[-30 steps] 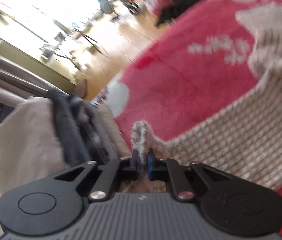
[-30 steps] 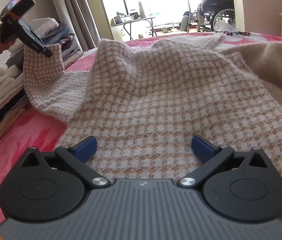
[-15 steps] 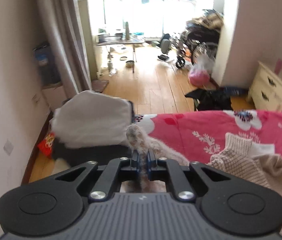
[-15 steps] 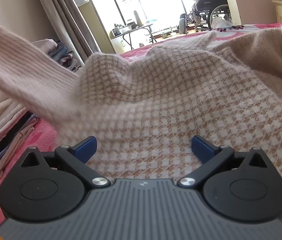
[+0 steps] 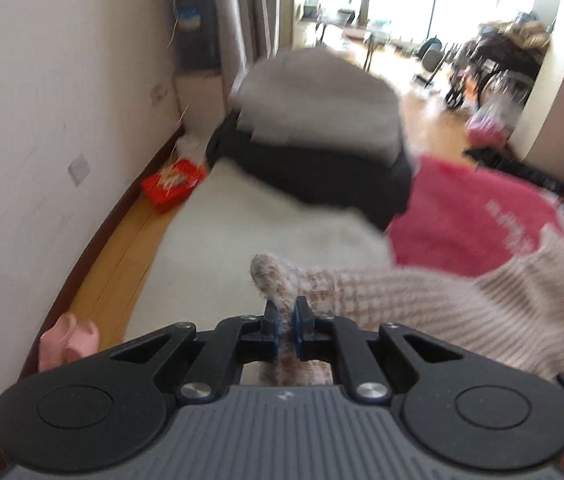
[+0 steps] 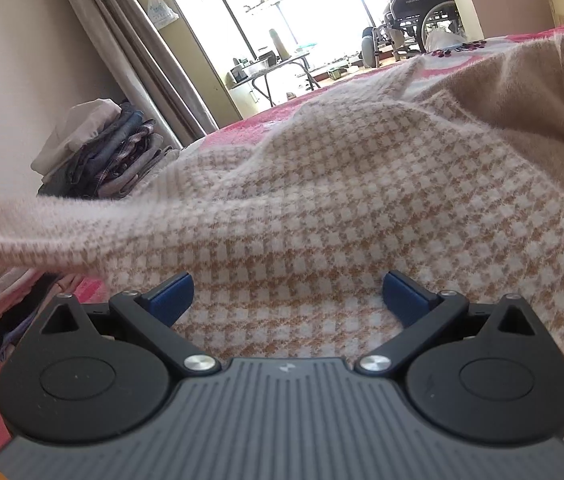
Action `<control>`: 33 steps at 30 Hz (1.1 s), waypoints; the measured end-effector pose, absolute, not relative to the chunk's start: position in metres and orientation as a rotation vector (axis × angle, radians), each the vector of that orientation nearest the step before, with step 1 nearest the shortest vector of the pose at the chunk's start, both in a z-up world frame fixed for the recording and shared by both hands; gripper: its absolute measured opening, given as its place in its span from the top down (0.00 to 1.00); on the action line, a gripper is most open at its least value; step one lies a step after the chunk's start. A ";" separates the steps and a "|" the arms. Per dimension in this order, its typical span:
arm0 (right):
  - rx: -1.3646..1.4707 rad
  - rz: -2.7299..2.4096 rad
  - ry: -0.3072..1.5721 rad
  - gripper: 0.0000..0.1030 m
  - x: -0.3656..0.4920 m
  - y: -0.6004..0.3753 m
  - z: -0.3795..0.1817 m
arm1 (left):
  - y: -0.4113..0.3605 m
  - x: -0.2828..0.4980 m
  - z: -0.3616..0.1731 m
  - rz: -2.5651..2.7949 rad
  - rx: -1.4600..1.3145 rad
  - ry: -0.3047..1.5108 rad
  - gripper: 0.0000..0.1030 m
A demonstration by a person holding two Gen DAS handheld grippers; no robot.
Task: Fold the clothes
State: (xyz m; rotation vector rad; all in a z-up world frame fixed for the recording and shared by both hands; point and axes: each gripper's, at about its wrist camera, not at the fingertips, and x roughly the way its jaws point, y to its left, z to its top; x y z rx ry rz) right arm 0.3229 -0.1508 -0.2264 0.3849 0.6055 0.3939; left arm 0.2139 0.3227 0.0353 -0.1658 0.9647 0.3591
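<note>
A cream and tan houndstooth sweater (image 6: 346, 208) lies spread over the pink bed cover (image 6: 238, 130). My left gripper (image 5: 285, 312) is shut on the end of its sleeve (image 5: 278, 276), lifted clear of the bed, with ribbed knit (image 5: 482, 308) trailing off to the right. In the right wrist view that sleeve (image 6: 22, 216) stretches across the left side as a blurred band. My right gripper (image 6: 286, 292) stands open low over the sweater's body, with nothing pinched between its blue pads (image 6: 172, 294).
A stack of folded clothes (image 6: 98, 156) sits at the bed's left edge, seen blurred as grey and black layers (image 5: 322, 140) in the left wrist view. A tan garment (image 6: 522, 80) lies at the far right. A wall, wooden floor and red packet (image 5: 172, 184) lie left.
My left gripper has swung the sleeve up and across while rolling, from over the pink cover to above the bed's left edge. The sleeve now crosses the right view. The right gripper barely moved.
</note>
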 end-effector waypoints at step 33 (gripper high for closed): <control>0.475 0.411 0.512 0.01 0.312 -0.169 -0.227 | 0.089 0.215 -0.079 -0.024 -0.010 1.130 0.57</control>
